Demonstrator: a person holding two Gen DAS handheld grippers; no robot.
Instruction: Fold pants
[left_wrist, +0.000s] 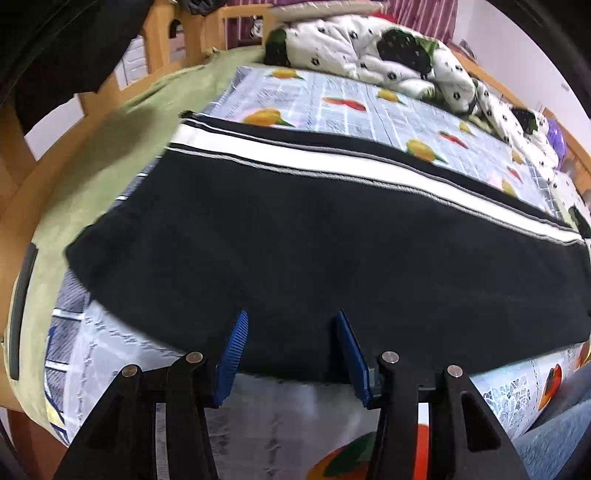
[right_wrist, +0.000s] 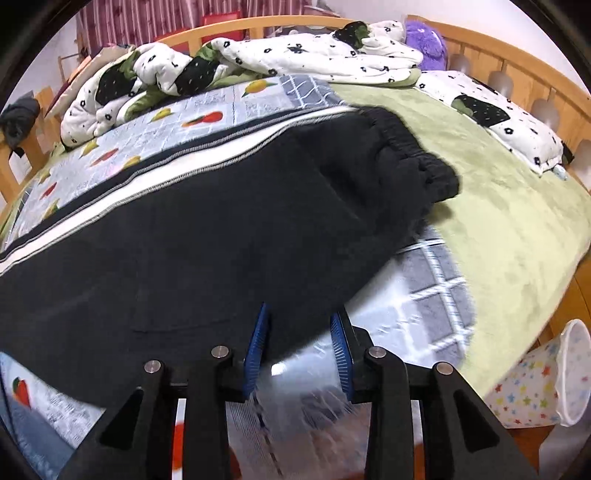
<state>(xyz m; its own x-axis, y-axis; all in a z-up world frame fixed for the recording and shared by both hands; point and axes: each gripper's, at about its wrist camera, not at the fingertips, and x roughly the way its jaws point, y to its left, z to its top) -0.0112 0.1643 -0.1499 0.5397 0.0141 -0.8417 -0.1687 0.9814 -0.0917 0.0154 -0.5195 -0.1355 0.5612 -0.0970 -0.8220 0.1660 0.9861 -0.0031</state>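
Observation:
Black pants with a white side stripe lie flat across the bed, folded leg on leg. In the right wrist view the pants end in an elastic waistband at the right. My left gripper is open, its blue pads just over the near edge of the pants, nothing between them. My right gripper is open at the near edge by the seat of the pants, empty.
A fruit-print sheet and a green blanket cover the bed. A crumpled white flowered quilt lies at the back. Wooden bed rails surround it. A star-print bin stands at the right.

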